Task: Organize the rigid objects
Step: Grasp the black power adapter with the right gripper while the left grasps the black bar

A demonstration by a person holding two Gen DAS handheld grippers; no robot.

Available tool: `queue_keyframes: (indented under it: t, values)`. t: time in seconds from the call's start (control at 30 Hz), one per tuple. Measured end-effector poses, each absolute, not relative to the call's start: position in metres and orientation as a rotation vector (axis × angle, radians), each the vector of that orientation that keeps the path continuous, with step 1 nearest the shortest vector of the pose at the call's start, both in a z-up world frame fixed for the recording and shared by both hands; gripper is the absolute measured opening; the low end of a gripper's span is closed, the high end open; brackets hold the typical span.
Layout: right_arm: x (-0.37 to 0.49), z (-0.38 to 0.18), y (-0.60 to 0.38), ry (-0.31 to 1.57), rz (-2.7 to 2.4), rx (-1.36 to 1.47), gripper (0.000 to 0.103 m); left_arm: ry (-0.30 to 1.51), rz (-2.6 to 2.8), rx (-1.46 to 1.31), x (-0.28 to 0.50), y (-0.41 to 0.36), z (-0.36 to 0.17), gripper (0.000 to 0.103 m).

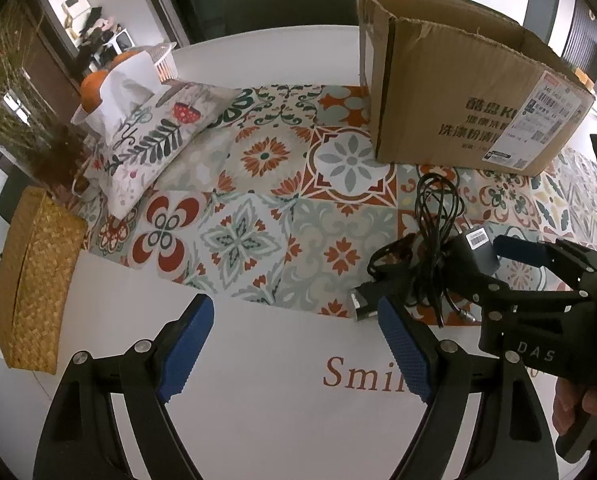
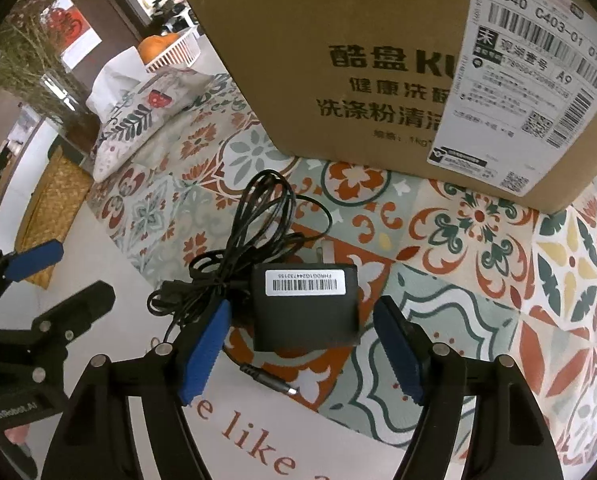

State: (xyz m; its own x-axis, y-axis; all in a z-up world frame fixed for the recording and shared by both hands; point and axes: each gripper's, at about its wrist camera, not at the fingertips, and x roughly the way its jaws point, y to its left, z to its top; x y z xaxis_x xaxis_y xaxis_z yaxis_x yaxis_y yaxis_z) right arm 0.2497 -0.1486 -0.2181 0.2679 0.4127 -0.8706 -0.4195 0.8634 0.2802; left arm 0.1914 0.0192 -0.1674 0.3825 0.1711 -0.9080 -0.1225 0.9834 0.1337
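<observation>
A black power adapter (image 2: pixel 304 306) with a barcode label lies on the patterned tablecloth, its bundled black cable (image 2: pixel 254 232) coiled to its left and its plug tip (image 2: pixel 272 380) near me. My right gripper (image 2: pixel 302 344) is open, its blue pads on either side of the adapter without clamping it. In the left wrist view the adapter (image 1: pixel 478 250) and cable (image 1: pixel 434 232) sit at right with the right gripper (image 1: pixel 486 272) around them. My left gripper (image 1: pixel 294 344) is open and empty over the white table, left of the adapter.
An open cardboard box (image 1: pixel 470 92) stands behind the adapter on the patterned cloth (image 1: pixel 258 184). A floral pillow (image 1: pixel 154 136), a white basket (image 1: pixel 158 60) with orange items, and a woven straw box (image 1: pixel 34 280) lie at left.
</observation>
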Motion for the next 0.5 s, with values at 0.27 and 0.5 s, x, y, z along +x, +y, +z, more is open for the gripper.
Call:
queue_keyframes:
  t: [0.27, 0.5]
  values:
    - [0.2460, -0.2206, -0.1528, 1.167, 0.582, 0.011, 0.065, 1.160, 0.184, 0.075, 0.1882, 0.0129, -0.1664, 0.084]
    - [0.2467, -0.2236, -0.1561, 1.157, 0.575, 0.054, 0.056, 1.167, 0.190, 0.069, 0.1868, 0.0136, -0.1681, 0.084]
